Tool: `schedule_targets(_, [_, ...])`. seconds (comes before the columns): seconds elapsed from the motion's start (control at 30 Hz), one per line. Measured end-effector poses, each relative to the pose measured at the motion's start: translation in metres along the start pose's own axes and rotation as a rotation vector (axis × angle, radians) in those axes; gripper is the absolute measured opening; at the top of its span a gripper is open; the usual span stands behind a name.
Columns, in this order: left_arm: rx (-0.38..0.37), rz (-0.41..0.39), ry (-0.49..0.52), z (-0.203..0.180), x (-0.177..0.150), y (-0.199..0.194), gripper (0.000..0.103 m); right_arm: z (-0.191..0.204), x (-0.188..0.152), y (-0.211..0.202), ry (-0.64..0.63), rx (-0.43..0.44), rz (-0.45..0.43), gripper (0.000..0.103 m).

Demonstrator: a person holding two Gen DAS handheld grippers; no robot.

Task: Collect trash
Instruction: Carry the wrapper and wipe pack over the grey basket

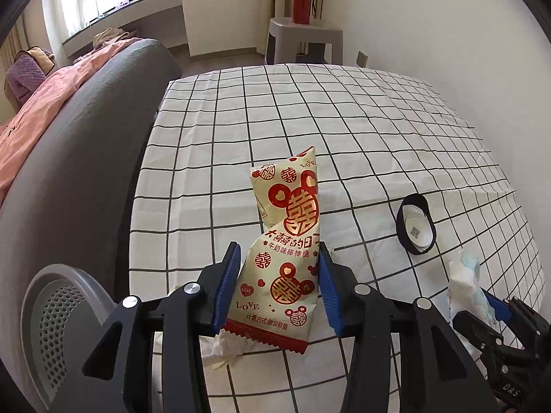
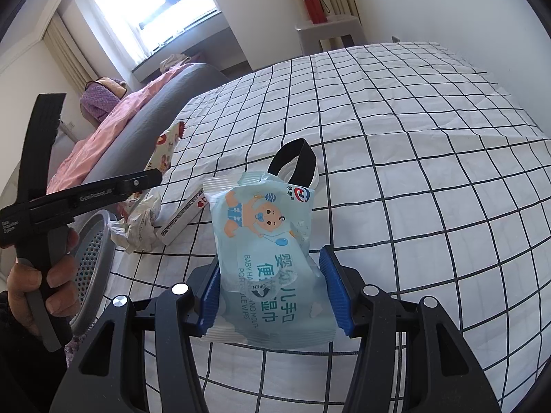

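My left gripper is shut on a cream and red candy wrapper and holds it upright above the checked tablecloth. My right gripper is shut on a light blue baby wipes pack, also above the cloth. The pack shows at the right edge of the left wrist view. A black-rimmed lid lies on the cloth to the right of the wrapper; in the right wrist view it sits partly hidden behind the pack. A crumpled tissue and a small white box lie near the table's left edge.
A grey perforated bin stands below the table's left edge, also in the right wrist view. A grey sofa with pink bedding runs along the left. A grey stool with a red bottle stands beyond the table.
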State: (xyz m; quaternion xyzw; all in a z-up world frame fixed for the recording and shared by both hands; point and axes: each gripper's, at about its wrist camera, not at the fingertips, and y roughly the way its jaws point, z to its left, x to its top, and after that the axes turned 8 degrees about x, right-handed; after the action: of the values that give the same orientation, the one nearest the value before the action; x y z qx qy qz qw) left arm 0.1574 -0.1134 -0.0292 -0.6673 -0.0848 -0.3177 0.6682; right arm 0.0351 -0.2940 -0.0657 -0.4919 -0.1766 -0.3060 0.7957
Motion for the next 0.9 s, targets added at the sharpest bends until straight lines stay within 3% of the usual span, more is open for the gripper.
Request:
schedule_targets(0.37, [0.046,-0.038,-0.068,0.04,-0.054,-0.055,0.043,0.02,-0.007,-0.005,-0.043,-0.014,0.003,0.052])
schedule_targets(0.9, [0.068,-0.081,-0.129,0.083,-0.13,-0.1,0.043,0.067,-0.05,-0.014,-0.085,-0.021,0.07,0.052])
